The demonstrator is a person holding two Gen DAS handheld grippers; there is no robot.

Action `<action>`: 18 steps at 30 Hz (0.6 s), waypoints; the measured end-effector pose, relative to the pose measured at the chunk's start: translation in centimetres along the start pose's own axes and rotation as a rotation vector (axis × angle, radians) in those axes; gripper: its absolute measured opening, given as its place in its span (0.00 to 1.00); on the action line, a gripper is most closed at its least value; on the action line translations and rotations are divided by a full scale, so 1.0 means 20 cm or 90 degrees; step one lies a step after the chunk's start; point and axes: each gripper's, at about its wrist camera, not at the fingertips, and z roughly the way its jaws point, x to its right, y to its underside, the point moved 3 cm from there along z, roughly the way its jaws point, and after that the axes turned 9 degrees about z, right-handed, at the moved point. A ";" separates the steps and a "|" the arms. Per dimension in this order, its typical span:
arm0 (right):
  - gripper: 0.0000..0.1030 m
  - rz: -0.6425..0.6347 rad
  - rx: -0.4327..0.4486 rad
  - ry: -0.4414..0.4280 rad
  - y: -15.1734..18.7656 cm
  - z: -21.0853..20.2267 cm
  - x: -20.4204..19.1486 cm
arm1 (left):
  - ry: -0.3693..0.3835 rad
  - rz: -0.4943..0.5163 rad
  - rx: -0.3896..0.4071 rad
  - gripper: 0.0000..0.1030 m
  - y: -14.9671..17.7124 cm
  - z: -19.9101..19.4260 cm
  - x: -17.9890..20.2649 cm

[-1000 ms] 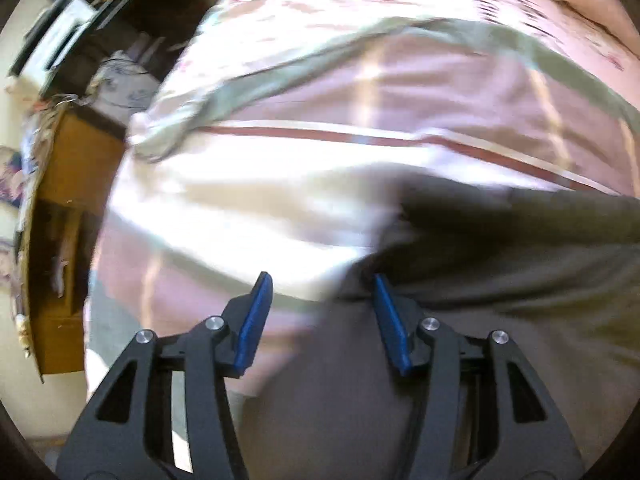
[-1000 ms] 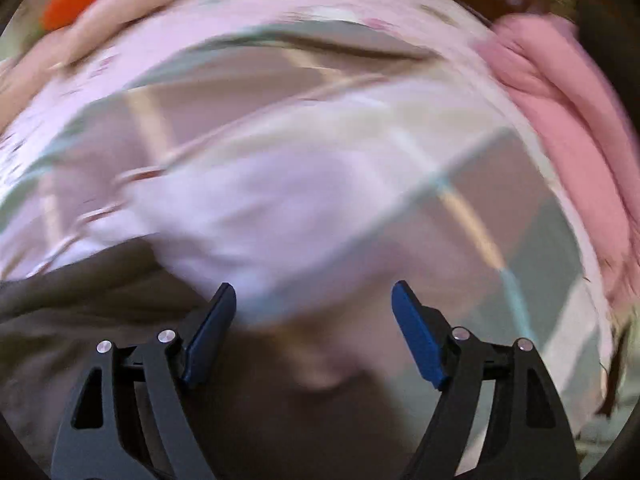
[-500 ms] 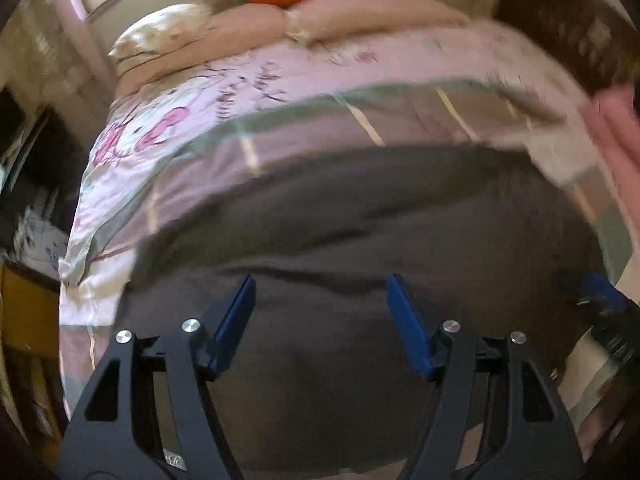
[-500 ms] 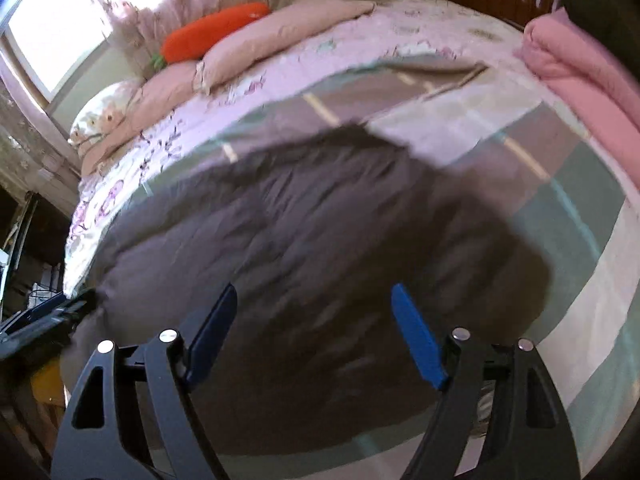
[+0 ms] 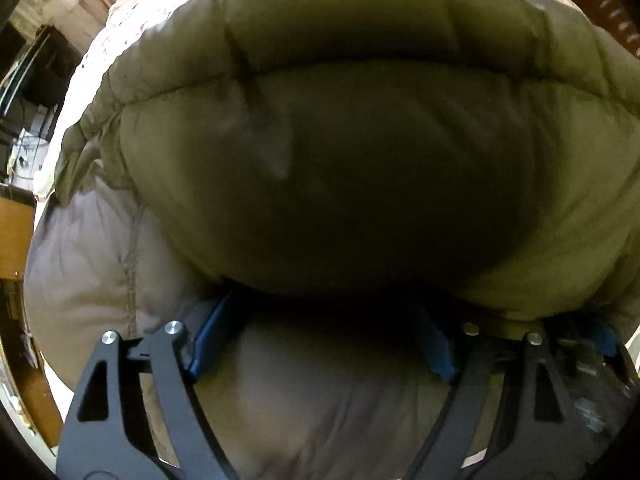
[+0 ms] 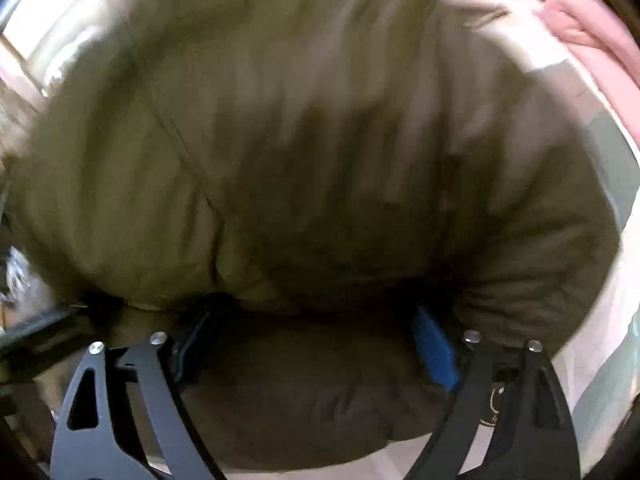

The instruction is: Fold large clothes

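right now i see the olive puffer jacket (image 5: 360,168) filling nearly all of both wrist views, lying on the bed (image 6: 612,184). it's doubled over: a thick padded roll sits on top of a flatter layer, w/ a dark crease between the two just ahead of both tools. left gripper (image 5: 324,340): fingers (image 5: 212,334) spread wide apart, blue pads on either side of the lower layer, tips tucked under the edge of the upper roll, nothing pinched. right gripper (image 6: 316,344): fingers (image 6: 434,348) likewise wide apart, tips in the shadow under the roll, lower layer lying between them. can't tell if the pads actually touch fabric, too dark there. right view is motion-blurred. at the right edge of the left view i get part of the other tool, close by. pink blanket (image 6: 592,36) sits top right in the right view, beyond the jacket. floral sheet (image 5: 132,20) shows upper left in the left view, wood furniture (image 5: 16,236) off the bed's left side.
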 end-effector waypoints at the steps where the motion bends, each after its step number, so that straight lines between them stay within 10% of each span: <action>1: 0.85 -0.008 0.038 -0.006 -0.02 -0.06 -0.01 | 0.002 -0.002 -0.001 0.82 -0.01 0.01 -0.01; 3: 0.85 -0.031 0.079 -0.012 -0.06 -0.10 -0.02 | 0.003 -0.005 -0.004 0.82 -0.02 0.02 -0.01; 11: 0.96 -0.131 -0.042 0.088 -0.05 0.23 -0.03 | -0.004 0.001 -0.024 0.83 -0.01 0.08 0.02; 18: 0.88 -0.047 0.017 0.026 -0.16 0.11 0.09 | 0.003 -0.006 -0.024 0.83 -0.03 0.10 0.01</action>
